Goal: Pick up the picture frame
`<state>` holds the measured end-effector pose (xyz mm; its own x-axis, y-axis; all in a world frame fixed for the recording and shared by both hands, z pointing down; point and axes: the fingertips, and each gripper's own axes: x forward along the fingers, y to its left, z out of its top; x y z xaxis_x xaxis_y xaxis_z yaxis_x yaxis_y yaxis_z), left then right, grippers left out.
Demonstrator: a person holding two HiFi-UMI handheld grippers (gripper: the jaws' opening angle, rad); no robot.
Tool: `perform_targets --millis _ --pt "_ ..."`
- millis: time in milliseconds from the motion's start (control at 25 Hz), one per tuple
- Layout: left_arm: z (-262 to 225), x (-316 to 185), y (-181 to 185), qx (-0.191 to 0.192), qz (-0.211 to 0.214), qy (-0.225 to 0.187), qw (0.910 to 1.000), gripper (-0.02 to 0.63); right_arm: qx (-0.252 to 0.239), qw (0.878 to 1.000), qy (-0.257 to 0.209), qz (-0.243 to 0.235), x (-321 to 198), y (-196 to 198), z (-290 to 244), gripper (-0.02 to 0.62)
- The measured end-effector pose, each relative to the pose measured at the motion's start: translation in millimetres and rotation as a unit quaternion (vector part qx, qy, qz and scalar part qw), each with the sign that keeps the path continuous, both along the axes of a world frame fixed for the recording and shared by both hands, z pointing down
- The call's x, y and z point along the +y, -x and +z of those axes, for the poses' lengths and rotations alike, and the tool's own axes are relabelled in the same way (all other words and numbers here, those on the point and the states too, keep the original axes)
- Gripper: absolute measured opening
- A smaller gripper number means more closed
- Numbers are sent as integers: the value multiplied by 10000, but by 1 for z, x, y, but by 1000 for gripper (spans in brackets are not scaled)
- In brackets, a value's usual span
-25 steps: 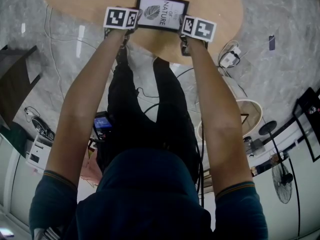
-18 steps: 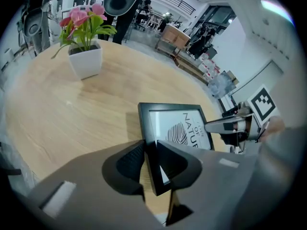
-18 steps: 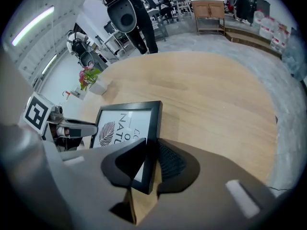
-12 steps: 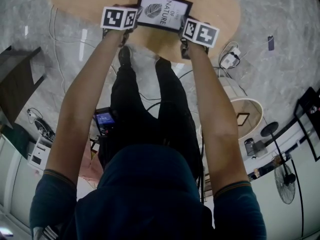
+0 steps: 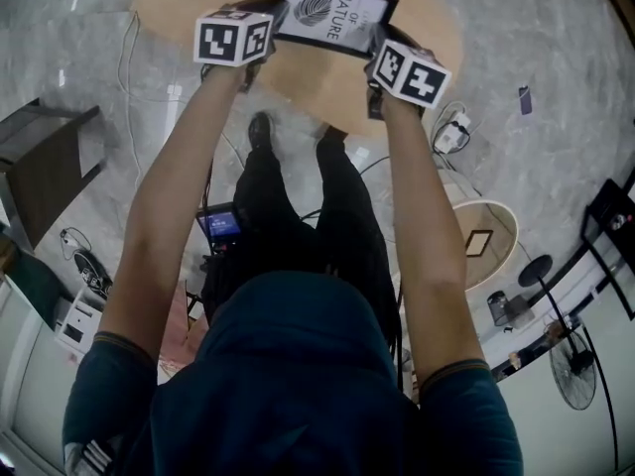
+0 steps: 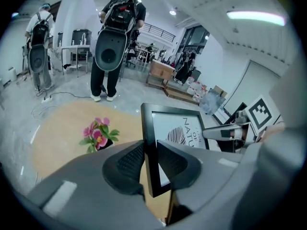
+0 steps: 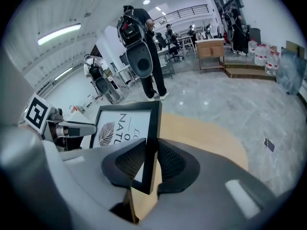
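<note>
The black picture frame (image 5: 334, 13) with a white leaf print hangs in the air above the round wooden table (image 5: 437, 38), held between both grippers. My left gripper (image 6: 147, 163) is shut on the frame's left edge (image 6: 148, 143). My right gripper (image 7: 149, 166) is shut on its right edge (image 7: 152, 138). In the head view the left gripper (image 5: 266, 30) and the right gripper (image 5: 377, 53) flank the frame, their marker cubes facing up. From each gripper view the other gripper shows across the picture.
A small pot of pink flowers (image 6: 98, 134) stands on the table beyond the frame. People with backpacks (image 6: 115, 37) stand on the marble floor past the table. A power strip and cables (image 5: 451, 127) lie on the floor to the right.
Both grippers have risen together with the frame, lifting it off the table. The flower pot has come into sight at the top of the head view.
</note>
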<state>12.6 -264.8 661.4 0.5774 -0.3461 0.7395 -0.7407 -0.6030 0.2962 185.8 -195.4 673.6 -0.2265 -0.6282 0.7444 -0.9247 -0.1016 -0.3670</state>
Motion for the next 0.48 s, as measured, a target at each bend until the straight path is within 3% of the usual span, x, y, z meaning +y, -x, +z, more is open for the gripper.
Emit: perform_targets --millis 320,480 --pt "-132 -10 -6 468 51 -909 9947 75 216 9950 -976 86 -9 -6 -132 84" --pt "-197 -21 35 720 49 -1282 9891 74 291 9898 -1392 93 -19 34 -199 84"
